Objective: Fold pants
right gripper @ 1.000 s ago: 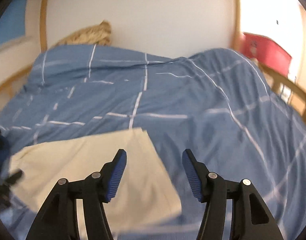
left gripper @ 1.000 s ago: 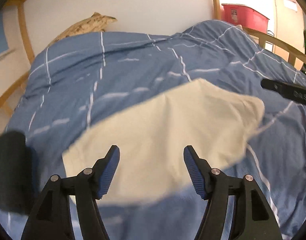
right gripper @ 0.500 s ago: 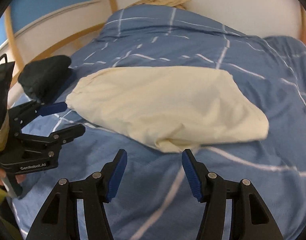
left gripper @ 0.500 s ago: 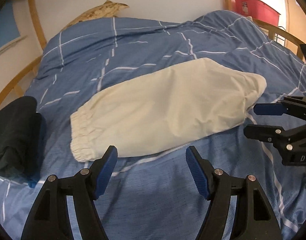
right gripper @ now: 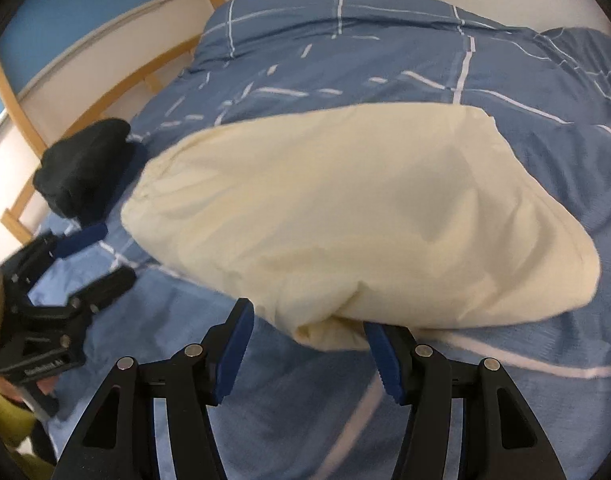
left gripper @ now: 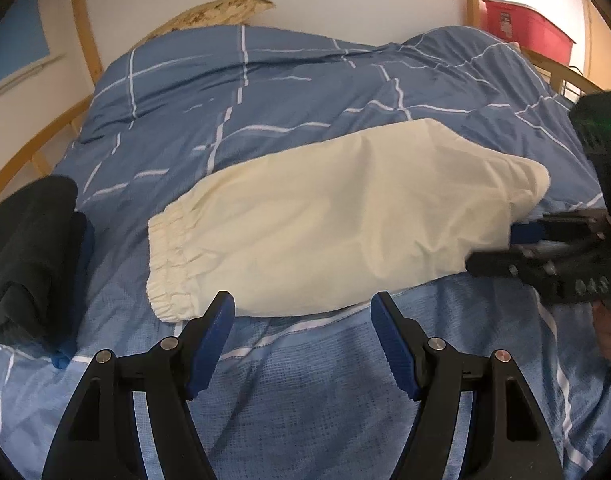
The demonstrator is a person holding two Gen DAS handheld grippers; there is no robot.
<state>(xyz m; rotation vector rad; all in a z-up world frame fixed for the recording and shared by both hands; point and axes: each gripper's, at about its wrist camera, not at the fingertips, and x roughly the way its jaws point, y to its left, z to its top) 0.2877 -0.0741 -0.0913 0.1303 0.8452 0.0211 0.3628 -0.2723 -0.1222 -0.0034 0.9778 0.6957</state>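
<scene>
The cream pants (left gripper: 325,216) lie folded on the blue checked duvet (left gripper: 305,400), with the elastic waistband (left gripper: 169,264) at the left end. My left gripper (left gripper: 303,320) is open and empty, just short of the pants' near edge. My right gripper (right gripper: 305,326) is open, its fingers either side of the bulging near corner of the pants (right gripper: 345,208). It also shows in the left wrist view (left gripper: 517,248) at the pants' right end. The left gripper shows in the right wrist view (right gripper: 93,256), open.
A folded black garment (left gripper: 25,256) lies at the duvet's left edge, also in the right wrist view (right gripper: 81,164). A wooden bed frame (left gripper: 25,152) runs round the bed. A red bin (left gripper: 525,28) stands at the back right.
Both grippers have moved closer to the pants. The right gripper has come up to the pants' right end and its open fingers now straddle the near corner.
</scene>
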